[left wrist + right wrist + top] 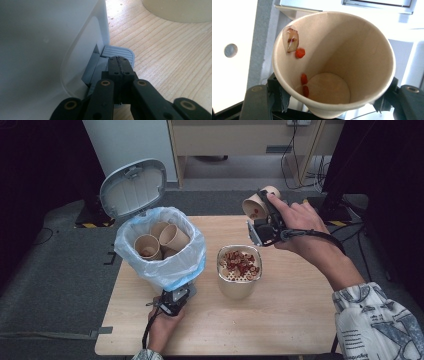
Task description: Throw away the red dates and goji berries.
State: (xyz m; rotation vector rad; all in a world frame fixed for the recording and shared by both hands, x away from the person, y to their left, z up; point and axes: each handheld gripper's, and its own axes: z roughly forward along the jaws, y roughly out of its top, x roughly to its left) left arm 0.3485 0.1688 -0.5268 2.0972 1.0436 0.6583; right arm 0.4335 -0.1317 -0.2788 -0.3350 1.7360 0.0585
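Note:
A white pedal bin (162, 270) lined with a blue-tinted bag stands at the table's left with its grey lid (134, 187) raised. Several paper cups (165, 240) lie inside it. My left gripper (176, 299) is at the bin's foot. In the left gripper view its jaws (119, 61) are shut with nothing between them, their tips resting on the grey ribbed pedal (117, 52). My right gripper (265, 210) is held in the air at the far right, shut on a tilted paper cup (256, 206). A few red bits (300, 53) and a pale slice (291, 40) cling to the inside of the paper cup (337, 50).
A beige pot (239, 279) stands in the middle of the wooden table (290, 320), its strainer top covered with red pieces (240, 262). Dark floor surrounds the table. Cables and a shelf lie beyond the far edge.

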